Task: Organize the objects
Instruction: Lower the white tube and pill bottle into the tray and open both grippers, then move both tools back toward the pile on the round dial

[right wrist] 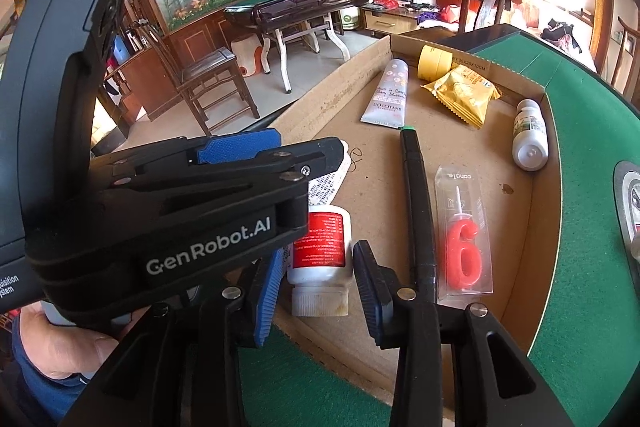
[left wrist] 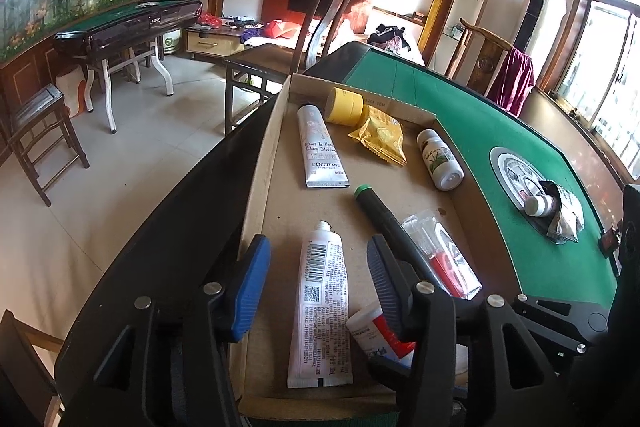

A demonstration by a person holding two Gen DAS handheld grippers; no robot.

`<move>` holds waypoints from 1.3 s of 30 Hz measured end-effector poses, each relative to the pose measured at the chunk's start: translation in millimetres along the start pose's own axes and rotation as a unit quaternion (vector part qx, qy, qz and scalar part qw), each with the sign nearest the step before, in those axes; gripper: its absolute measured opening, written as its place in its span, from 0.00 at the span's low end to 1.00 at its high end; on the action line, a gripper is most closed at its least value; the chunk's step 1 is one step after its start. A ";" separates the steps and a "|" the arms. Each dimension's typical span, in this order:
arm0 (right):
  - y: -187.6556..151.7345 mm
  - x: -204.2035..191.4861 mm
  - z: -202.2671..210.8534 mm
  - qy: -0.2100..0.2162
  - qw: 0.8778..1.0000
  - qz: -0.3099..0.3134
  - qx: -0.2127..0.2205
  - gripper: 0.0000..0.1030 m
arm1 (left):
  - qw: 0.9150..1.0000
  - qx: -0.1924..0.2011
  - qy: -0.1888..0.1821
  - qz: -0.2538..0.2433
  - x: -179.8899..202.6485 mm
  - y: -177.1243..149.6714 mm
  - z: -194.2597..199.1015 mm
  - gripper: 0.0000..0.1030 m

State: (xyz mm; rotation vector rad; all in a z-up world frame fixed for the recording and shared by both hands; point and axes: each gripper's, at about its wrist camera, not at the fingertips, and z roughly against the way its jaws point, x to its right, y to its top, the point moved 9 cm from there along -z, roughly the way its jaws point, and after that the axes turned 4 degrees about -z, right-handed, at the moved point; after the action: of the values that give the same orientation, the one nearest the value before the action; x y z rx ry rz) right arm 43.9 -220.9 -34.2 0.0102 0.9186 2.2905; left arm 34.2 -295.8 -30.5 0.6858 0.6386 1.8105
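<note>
Your left tongs (left wrist: 316,289) spread wide over white tube (left wrist: 322,311) lying flat in cardboard tray (left wrist: 272,147), holding nothing. Just right: red-label bottle (right wrist: 320,259) on its side between your right tongs (right wrist: 316,297), also wide, pads not touching it. Then black marker (right wrist: 418,203), boxed "6" candle (right wrist: 462,235), white bottle (right wrist: 530,139) at tray's right wall. Green tabletop (right wrist: 580,227) beyond.
</note>
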 end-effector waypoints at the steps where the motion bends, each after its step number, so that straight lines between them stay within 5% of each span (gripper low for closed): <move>1: 0.5 -0.1 1.4 0.000 1.000 0.000 0.002 0.42 | 1.000 0.001 0.001 0.000 0.1 0.2 1.2 0.49; 12: 4.0 8.4 22.7 -0.011 1.000 -0.010 0.027 0.57 | 1.000 0.021 0.012 -0.012 7.1 5.8 19.5 0.56; 26: 0.5 29.1 62.7 -0.029 0.997 -0.020 0.064 0.61 | 0.998 0.048 0.019 -0.048 39.3 14.9 45.0 0.62; 39: -11.0 88.7 140.4 -0.158 0.978 -0.020 0.137 0.73 | 0.992 0.060 0.001 -0.108 110.3 16.4 52.5 0.68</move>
State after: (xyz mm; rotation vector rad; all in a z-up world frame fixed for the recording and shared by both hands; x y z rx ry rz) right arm 14.5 -77.3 44.8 0.4571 1.0438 2.0302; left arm 29.5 -191.0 34.4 0.6673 0.7975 1.5829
